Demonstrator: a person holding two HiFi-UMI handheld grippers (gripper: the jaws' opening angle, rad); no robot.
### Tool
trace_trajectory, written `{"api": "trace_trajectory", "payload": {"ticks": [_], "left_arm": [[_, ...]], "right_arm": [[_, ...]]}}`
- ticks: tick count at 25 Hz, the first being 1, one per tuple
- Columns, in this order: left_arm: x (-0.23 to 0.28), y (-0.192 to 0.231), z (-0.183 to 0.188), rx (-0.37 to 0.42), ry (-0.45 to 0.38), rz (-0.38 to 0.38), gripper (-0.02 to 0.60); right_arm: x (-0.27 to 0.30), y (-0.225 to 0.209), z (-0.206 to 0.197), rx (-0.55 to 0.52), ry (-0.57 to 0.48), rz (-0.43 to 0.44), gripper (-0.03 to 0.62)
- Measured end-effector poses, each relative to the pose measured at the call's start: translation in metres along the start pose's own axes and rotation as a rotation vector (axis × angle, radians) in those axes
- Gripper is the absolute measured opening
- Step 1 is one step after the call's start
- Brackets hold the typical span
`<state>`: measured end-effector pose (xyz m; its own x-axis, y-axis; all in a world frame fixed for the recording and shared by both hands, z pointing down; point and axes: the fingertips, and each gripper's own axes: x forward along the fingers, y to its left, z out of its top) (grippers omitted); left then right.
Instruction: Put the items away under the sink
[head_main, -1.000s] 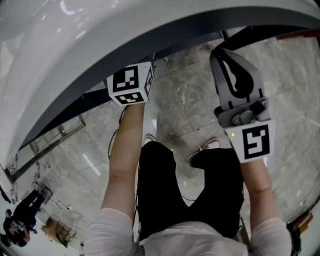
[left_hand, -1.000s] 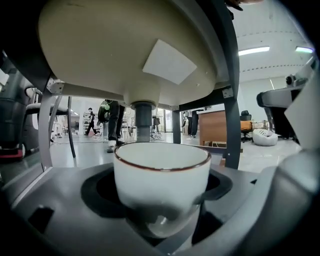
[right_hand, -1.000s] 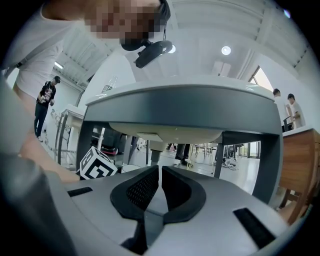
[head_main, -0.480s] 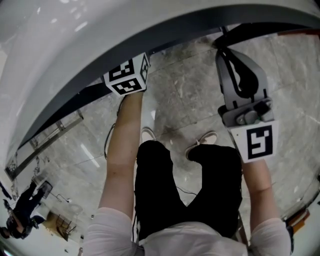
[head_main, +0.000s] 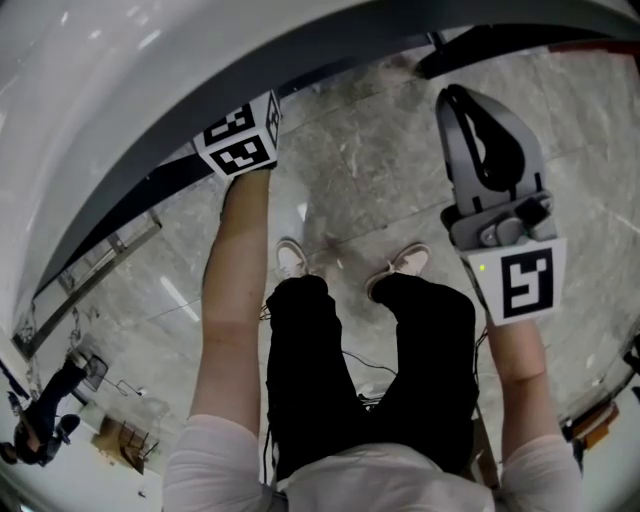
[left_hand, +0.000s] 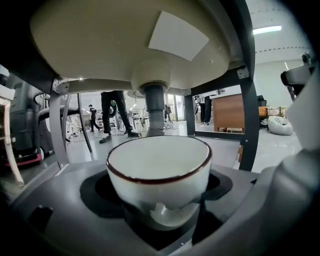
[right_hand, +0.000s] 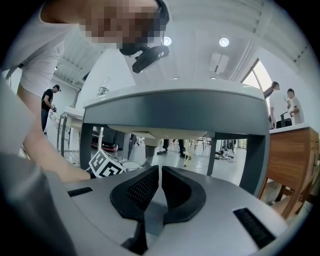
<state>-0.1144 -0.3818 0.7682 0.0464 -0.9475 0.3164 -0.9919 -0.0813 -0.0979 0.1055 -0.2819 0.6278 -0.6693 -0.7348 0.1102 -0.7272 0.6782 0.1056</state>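
My left gripper (left_hand: 160, 220) is under the sink basin (left_hand: 120, 45), clamped on a white bowl (left_hand: 159, 170) with a dark red rim, which it holds upright. The drain pipe (left_hand: 154, 112) stands behind the bowl, and a dark frame leg (left_hand: 248, 120) stands to the right. My right gripper (right_hand: 159, 186) is outside the frame, its 2 jaws together with nothing between them. The head view shows only the left marker cube (head_main: 237, 142) at the sink edge, and the bowl is hidden there.
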Motion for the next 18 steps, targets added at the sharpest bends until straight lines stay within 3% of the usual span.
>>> {"api": "trace_trajectory", "payload": {"ticks": [4, 10, 18], "left_arm": [[0.001, -0.002, 0.002, -0.026, 0.009, -0.002, 0.408], [-0.008, -0.004, 0.009, -0.032, -0.034, -0.01, 0.494], [-0.074, -0.017, 0.023, -0.016, -0.094, -0.044, 0.511]], "right_arm": [[-0.006, 0.002, 0.0, 0.005, 0.018, 0.013, 0.044], [-0.012, 0.002, -0.004, 0.007, 0.04, 0.016, 0.044], [-0.023, 0.007, 0.004, 0.039, 0.088, 0.002, 0.044]]}}
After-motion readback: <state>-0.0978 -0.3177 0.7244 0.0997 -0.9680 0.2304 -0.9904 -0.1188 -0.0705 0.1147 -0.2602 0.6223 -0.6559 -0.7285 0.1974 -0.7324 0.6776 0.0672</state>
